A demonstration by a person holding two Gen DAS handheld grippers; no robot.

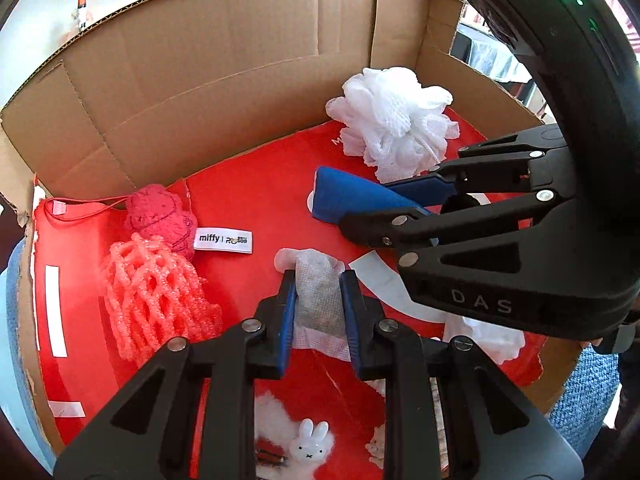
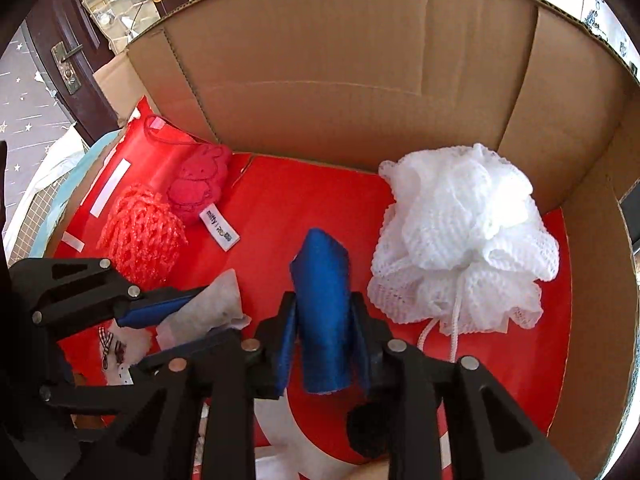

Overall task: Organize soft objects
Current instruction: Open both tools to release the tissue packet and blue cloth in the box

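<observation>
The blue cloth roll (image 2: 324, 312) stood pinched between the pads of the right gripper (image 2: 324, 320), clenched on its lower half with the upper end sticking out forward over the red liner (image 2: 304, 200) of the cardboard box (image 2: 360, 80). Beside it, to the left, the left gripper (image 1: 318, 300) was clamped on a grey-white mesh pouch (image 1: 318, 288), held by its middle so that both ends stayed free — a grip that probably kept the limp fabric from folding out of the pads. Both items hung inside the box, low over its floor; whether either touched the liner could not be told from these angles. The holds looked like carrying grips, suited to setting each piece down in a free patch of floor, which lay mostly in the middle. Farther out, the white mesh bath pouf (image 2: 464, 240) sat against the back right corner, its cord trailing toward the right gripper. In the back left corner the pink plush toy (image 1: 160, 216) lay touching the coral foam net (image 1: 156, 296), its label (image 1: 223, 239) flat on the liner. Nearest the left camera, a small white rabbit figure (image 1: 309, 442) rested on white fluff — seemingly not yet sorted.
</observation>
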